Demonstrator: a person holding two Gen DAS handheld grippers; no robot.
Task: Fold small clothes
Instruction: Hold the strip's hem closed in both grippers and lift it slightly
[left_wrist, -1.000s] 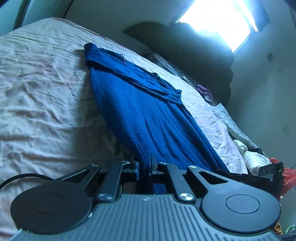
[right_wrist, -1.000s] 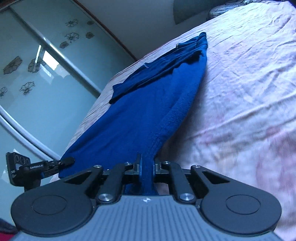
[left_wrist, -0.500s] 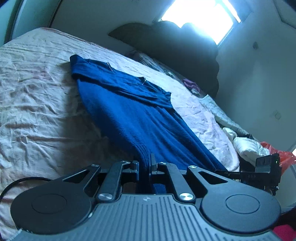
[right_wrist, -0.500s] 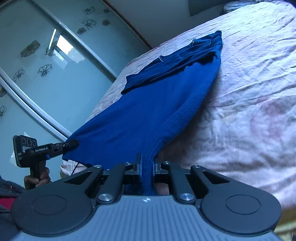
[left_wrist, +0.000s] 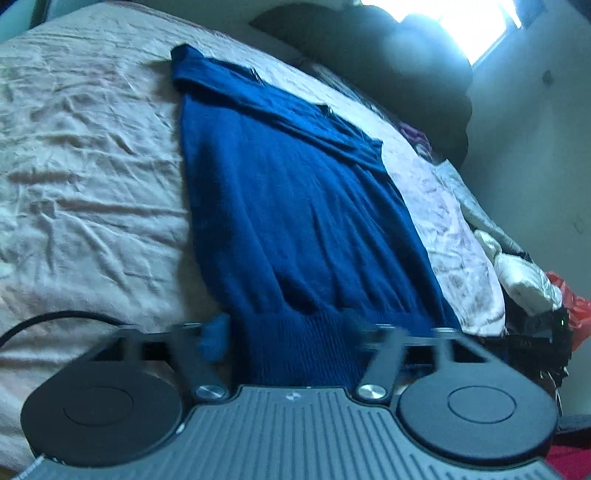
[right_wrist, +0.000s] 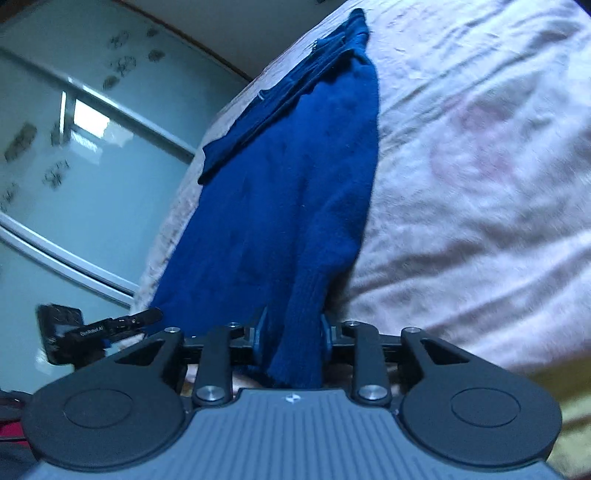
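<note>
The dark blue knitted sweater (left_wrist: 295, 206) lies on the wrinkled pink bed sheet (left_wrist: 85, 166); left gripper (left_wrist: 291, 328) fingers stand wide apart around its hem, right gripper (right_wrist: 291, 328) fingers partly apart, hem between them.

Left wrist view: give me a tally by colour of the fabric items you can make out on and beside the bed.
Blue: 1, the sweater spread on the bed.
Pinkish-beige: 1, the bedsheet under it.
White: 1, a bundle at the far bed edge.
Red-orange: 1, a crumpled item beside the bundle; cloth or plastic, cannot tell.
Total: 4
</note>
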